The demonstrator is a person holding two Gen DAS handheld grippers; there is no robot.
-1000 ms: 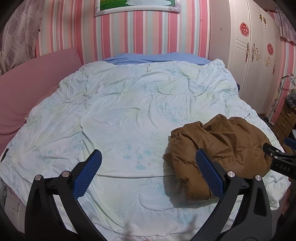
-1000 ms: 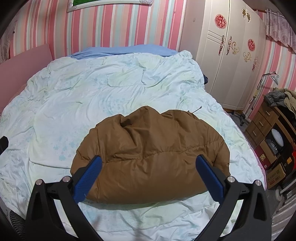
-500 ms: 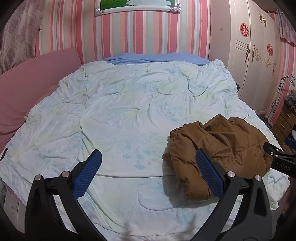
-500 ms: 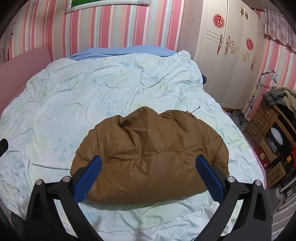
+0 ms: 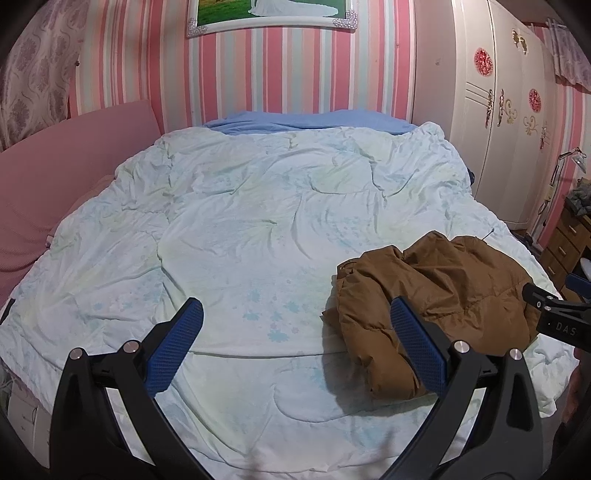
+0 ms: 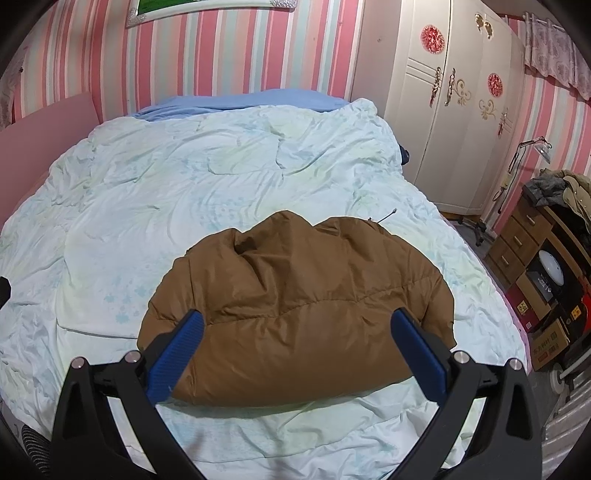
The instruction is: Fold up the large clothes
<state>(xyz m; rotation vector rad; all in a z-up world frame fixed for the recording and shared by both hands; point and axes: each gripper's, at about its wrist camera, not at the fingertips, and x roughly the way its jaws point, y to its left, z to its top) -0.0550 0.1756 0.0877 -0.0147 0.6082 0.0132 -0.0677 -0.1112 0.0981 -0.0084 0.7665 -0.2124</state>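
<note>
Straight ahead of the right gripper (image 6: 295, 328), between its two blue pads, lies one brown puffer jacket (image 6: 295, 295), bundled into a rounded heap on the near part of the pale floral quilt (image 6: 184, 192). That gripper's fingers are spread wide and hold nothing; whether their tips touch the cloth cannot be told. The left gripper (image 5: 295, 321) is likewise spread wide and empty, over bare quilt, with the jacket (image 5: 436, 291) off to its right, partly behind its right pad (image 5: 417, 347).

One quilt covers the one bed; a blue sheet (image 5: 306, 120) shows at its far end, and a pink headboard panel (image 5: 70, 158) stands to the left.

Only the left wrist view shows the framed picture (image 5: 273, 14) clearly and a black part of the right gripper at its right edge. Only the right wrist view shows the wooden drawers (image 6: 524, 236) to the right, with clothes piled on top, and a cardboard box (image 6: 550, 341) on the floor. Both views show one white wardrobe (image 6: 454, 103).
</note>
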